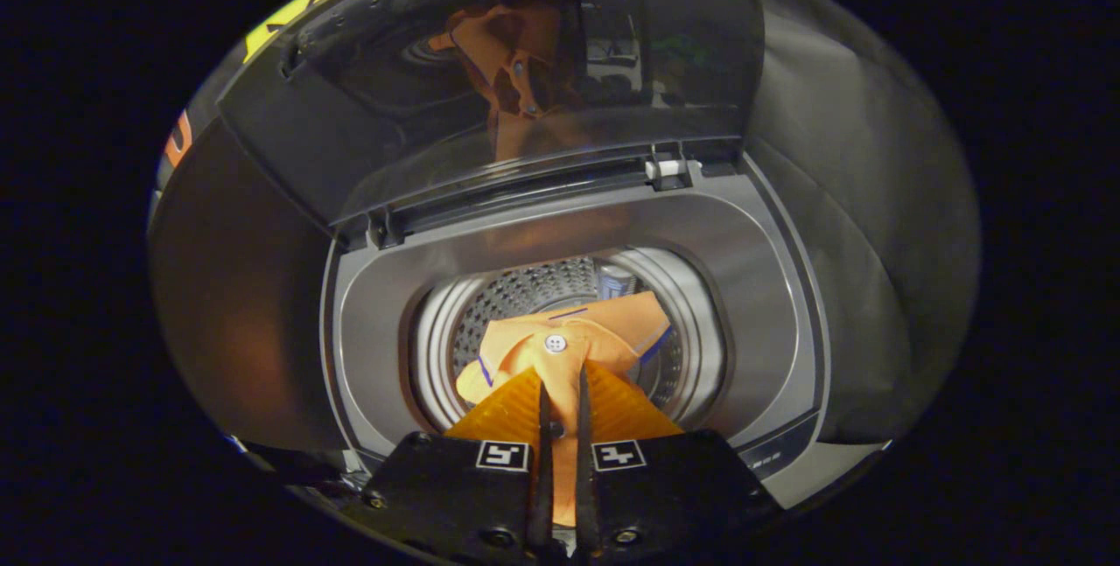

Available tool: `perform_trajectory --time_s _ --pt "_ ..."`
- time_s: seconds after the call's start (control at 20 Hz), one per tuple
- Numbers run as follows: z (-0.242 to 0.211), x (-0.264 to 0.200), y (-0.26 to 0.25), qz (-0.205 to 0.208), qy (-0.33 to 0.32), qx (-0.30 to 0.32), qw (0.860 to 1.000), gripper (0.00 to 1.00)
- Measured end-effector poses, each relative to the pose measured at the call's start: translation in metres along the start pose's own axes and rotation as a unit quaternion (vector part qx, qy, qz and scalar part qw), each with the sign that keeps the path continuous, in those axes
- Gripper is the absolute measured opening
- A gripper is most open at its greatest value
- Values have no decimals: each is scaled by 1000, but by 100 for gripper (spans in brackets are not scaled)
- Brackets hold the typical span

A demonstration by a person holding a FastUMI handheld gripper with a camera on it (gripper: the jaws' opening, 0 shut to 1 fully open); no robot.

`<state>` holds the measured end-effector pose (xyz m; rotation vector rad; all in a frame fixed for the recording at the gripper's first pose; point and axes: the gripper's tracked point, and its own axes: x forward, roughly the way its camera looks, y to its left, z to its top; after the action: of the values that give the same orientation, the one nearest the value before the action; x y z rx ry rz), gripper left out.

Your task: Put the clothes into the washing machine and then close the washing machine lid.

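1. On the left, the dark booth wall (236, 286) stands beside the washing machine (787, 303), with a faint warm glow on its surface.
2. The washing machine is a top-loader seen from above its near edge. Its grey top deck rings a round opening, and the perforated metal drum (516, 295) shows inside that opening.
3. The washing machine lid (490, 94) is raised at the far side, hinged along the far edge of the deck. Its glossy dark panel carries a blurred orange reflection of the cloth.
4. The orange garment (577, 330) hangs in the mouth of the drum, just ahead of the fingers and partly between them. It has thin blue lines along its edges and a white button (556, 342) that sits right above the fingertips.
5. The gripper (560, 400) hovers over the near rim of the opening. Its fingers are drawn close together with a narrow strip of the orange cloth showing in the slit between them, so both fingers appear clamped on the garment.
6. The bunched part of the garment spreads to the left and right beyond the fingertips, over the drum's interior.
7. On the right, a small white latch piece (667, 169) sits at the far edge of the deck near the lid hinge, and grey cloth (857, 225) hangs beyond the machine's right side.
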<state>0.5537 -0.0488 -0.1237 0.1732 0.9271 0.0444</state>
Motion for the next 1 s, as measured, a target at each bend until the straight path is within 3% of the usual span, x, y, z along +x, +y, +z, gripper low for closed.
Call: perform_trajectory --time_s 0.2,0.3,0.55,0.65,1.0 --pt "-2 4 0 5 -1 -16 1000 20" --pt "-7 3 3 10 -2 -16 1000 40" --pt "-8 0 -3 -4 -19 -34 999 53" --pt "-10 -2 -6 -7 -17 -36 999 66" --pt "-12 -9 -14 -25 -39 -51 998 66"
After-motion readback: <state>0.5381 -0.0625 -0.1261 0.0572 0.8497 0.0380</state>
